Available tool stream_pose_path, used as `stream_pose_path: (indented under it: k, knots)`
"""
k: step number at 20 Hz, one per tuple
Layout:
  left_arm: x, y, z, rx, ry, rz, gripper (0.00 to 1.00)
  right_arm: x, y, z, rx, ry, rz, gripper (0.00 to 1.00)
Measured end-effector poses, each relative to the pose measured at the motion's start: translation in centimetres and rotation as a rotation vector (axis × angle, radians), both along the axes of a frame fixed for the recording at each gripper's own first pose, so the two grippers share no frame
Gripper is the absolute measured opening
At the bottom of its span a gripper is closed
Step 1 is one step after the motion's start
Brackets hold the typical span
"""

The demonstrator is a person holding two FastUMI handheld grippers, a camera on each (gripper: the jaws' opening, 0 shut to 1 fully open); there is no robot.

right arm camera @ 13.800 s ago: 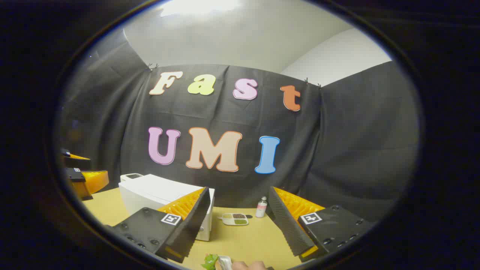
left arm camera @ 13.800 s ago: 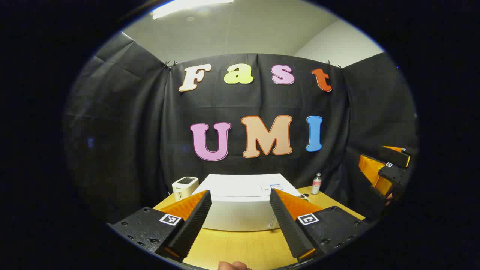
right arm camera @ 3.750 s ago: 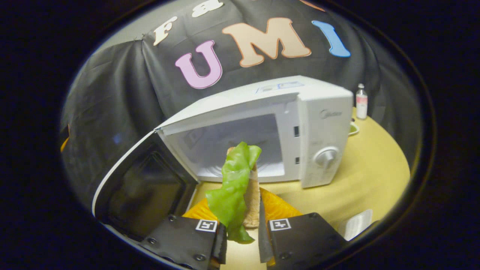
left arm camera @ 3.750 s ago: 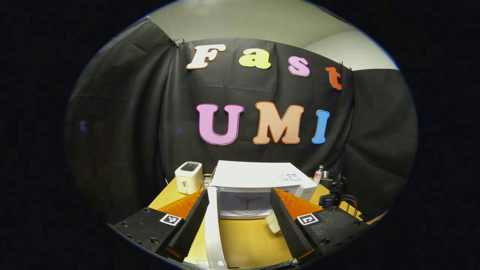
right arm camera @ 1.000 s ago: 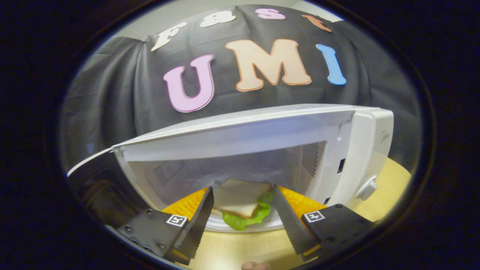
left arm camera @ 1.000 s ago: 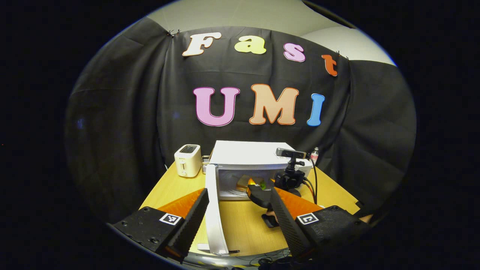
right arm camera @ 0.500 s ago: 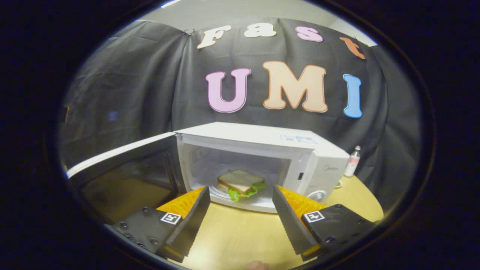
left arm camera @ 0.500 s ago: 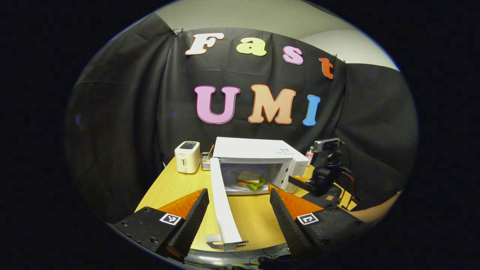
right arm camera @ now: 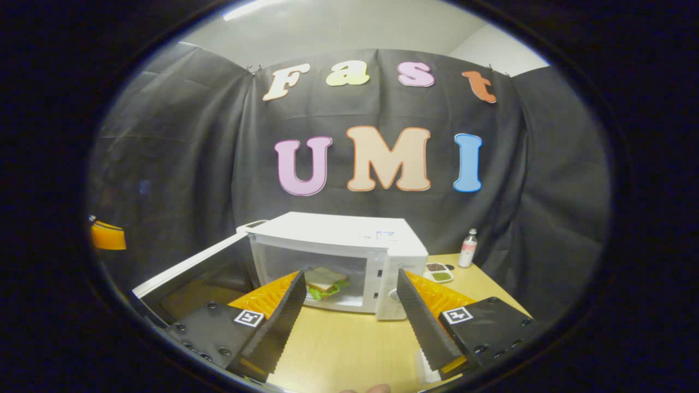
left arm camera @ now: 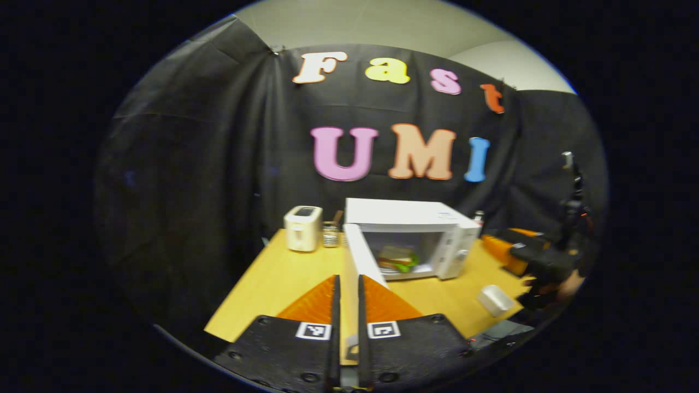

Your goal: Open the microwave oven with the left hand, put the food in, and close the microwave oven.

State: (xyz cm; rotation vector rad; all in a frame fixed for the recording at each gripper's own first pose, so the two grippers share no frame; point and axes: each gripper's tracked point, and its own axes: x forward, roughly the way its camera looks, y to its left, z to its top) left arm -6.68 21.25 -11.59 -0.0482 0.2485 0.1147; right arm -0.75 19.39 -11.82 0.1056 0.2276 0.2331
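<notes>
toaster: far ahead and left of the left gripper's fingers, on the table, beside a small rack i can't make out.
door: swung wide open, its edge running from the oven straight down toward the left gripper; the free end of the door sits in the narrow gap between the two fingers.
left gripper: fingers drawn nearly together around the door's edge — it looks like a grip, but whether both press on it i cannot tell from this angle.
oven: ahead and just right of the left fingers; in the right gripper view it sits ahead, between and above the fingertips.
sandwich: bread with green lettuce, lying inside the oven cavity, just past the left fingertip of the right gripper.
right gripper: fingers spread wide, nothing between them, well clear of the oven mouth.
white block: on the table right of the left fingers, near the other gripper and the hand holding it.
bottle: far right of the right fingers, at the table's back edge, next to a small dish.
progress: opening and loading look done — the food is in and let go. what's left, i judge, is swinging the door shut.
</notes>
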Motion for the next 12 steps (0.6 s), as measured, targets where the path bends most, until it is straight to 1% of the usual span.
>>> stream_pose_path:
  k: [1,2,3,4,5,9,12]
  knots:
    - [-0.3,1.8,-1.4,0.019,0.031,0.062,0.0,-0.2,-0.7,1.0,-0.009,-0.018,-0.015,0.96]
    - [-0.7,3.1,-2.6,0.009,0.049,0.105,0.0,-0.1,-1.4,1.8,-0.019,-0.033,-0.028,0.96]
    - [-0.7,3.3,-3.4,-0.023,0.058,0.111,0.01,-0.1,-2.0,2.5,-0.022,-0.046,-0.039,0.96]
    - [-0.7,2.9,-4.4,-0.054,0.077,0.099,0.0,0.0,-2.4,3.1,-0.022,-0.052,-0.049,0.96]
    - [-0.7,2.9,-5.0,-0.06,0.088,0.092,0.0,0.0,-2.8,3.5,-0.021,-0.056,-0.061,0.97]
    - [-0.4,3.4,-7.2,-0.016,0.114,0.073,0.0,0.9,-3.5,5.5,-0.008,-0.078,-0.093,0.96]
    - [-0.3,3.3,-9.3,0.011,0.154,0.075,0.0,1.8,-4.0,5.9,-0.011,-0.088,-0.105,0.96]
